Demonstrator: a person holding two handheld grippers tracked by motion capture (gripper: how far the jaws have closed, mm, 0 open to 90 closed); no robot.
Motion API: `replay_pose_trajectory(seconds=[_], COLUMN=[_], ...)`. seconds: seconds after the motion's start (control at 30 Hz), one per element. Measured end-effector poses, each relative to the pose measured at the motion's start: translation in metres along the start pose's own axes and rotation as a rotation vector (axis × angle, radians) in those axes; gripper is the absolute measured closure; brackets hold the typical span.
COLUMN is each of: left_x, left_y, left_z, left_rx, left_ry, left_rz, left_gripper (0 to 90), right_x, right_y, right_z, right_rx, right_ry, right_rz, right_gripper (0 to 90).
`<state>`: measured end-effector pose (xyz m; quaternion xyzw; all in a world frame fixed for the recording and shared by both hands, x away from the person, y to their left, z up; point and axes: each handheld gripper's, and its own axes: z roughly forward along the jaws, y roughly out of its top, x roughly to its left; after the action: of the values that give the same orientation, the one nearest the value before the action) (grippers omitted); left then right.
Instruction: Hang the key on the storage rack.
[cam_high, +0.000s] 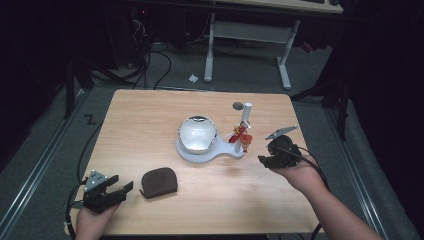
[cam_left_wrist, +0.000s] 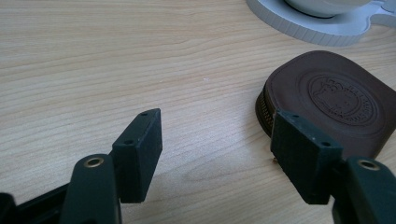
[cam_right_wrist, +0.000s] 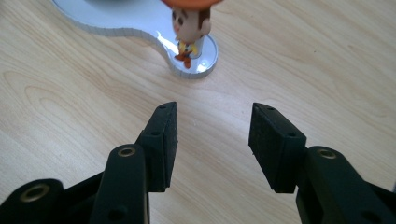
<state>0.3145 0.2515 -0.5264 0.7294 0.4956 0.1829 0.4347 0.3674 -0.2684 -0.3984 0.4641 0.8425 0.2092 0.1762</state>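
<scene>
- Figurine (cam_high: 241, 135) stood on the small round lobe of the white base (cam_high: 200, 151), right of the silver dome (cam_high: 198, 133) and before a white post (cam_high: 246, 114), near the table's middle.
- Right gripper (cam_high: 266, 160) hovered just right of that base, apart from it, jaws spread with bare wood between them; its own view showed the figurine (cam_right_wrist: 188, 29) ahead, slightly left of the gap.
- Done well, I judged, the reach should centre the toy between the pads and close gently on its body, not the wide hat.
- Left gripper (cam_high: 123, 188) rested near the front left corner, jaws spread, empty, a brown pouch (cam_high: 159, 182) just beside it.
- Counted: one figurine, one base, one dome, one post, one pouch, two grippers, one table (cam_high: 145, 120).
</scene>
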Motion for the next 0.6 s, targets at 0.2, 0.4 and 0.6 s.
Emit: replay_pose_trajectory(seconds=[0.2,0.4,0.6], left_x=[-0.004,-0.005,-0.006], left_y=[0.001,0.002,0.002], left_z=[0.001,0.000,0.000], left_rx=[0.002,-0.003,-0.005], left_ry=[-0.002,-0.006,0.001], left_rz=[0.010,0.010,0.017], left_gripper=[34.5,34.6,35.3], right_x=[0.003,0.007,0.013], right_y=[-0.022,-0.041,-0.056], right_z=[0.009,0.016,0.022], right_rx=[-0.034,-0.078,-0.129], right_ry=[-0.002,-0.012,-0.039], right_rz=[0.015,0.032,0.024], right_gripper=[51.5,51.5,51.2])
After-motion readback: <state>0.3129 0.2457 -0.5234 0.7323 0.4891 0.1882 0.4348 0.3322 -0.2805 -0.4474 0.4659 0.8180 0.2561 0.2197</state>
